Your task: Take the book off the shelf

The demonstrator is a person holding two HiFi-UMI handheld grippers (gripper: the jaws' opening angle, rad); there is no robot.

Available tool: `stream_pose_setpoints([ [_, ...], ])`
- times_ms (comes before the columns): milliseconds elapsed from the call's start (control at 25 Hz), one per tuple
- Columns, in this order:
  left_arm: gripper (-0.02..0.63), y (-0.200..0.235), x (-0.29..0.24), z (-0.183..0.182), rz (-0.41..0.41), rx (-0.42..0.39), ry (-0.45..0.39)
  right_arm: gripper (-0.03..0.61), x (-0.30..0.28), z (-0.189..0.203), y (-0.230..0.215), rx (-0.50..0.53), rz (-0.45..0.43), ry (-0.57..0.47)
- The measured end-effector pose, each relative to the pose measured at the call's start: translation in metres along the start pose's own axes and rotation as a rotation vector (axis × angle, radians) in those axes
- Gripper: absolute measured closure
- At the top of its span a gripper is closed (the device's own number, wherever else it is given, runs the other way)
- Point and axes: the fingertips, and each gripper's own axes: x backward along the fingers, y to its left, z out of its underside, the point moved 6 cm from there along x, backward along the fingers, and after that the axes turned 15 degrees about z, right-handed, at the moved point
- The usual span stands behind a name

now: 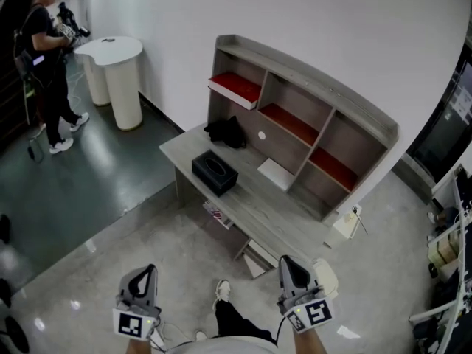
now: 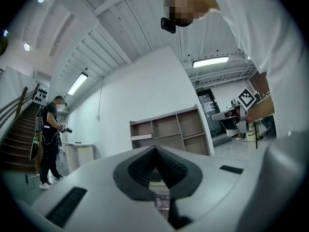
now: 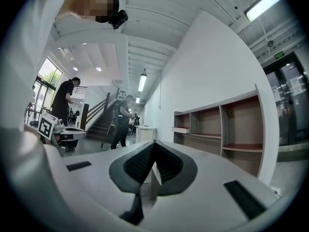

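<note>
The book, flat with a red cover and white page edges, lies in the left cubby of the grey shelf unit and sticks out past its front. It also shows as a pale slab in the left gripper view and the right gripper view. Both grippers hang low in front of me, well short of the desk. My left gripper has its jaws together with nothing between them, tips meeting. My right gripper is shut and empty too.
On the desk sit a black tissue box, a black bundle and a white sheet. A person stands far left by a white round table. A white stool is by my right gripper.
</note>
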Motion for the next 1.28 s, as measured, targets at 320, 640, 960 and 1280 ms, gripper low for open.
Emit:
stream_pose_setpoints([
  [320, 0.597, 0.066, -0.122, -0.009, 0.013, -0.036, -0.012, 0.557, -0.142, -0.004, -0.041, -0.02, -0.057, -0.055],
  [640, 0.597, 0.102, -0.221, -0.031, 0.003, -0.072, -0.034, 0.557, -0.253, -0.006, -0.084, -0.038, -0.127, -0.084],
  [960, 0.597, 0.14, -0.253, -0.02, -0.012, -0.053, 0.011, 0.555, -0.313, 0.007, -0.085, -0.15, -0.174, -0.024],
  [1280, 0.597, 0.186, -0.302, -0.007, 0.096, -0.024, -0.04, 0.555, -0.347, 0.004, -0.085, -0.189, -0.121, -0.008],
])
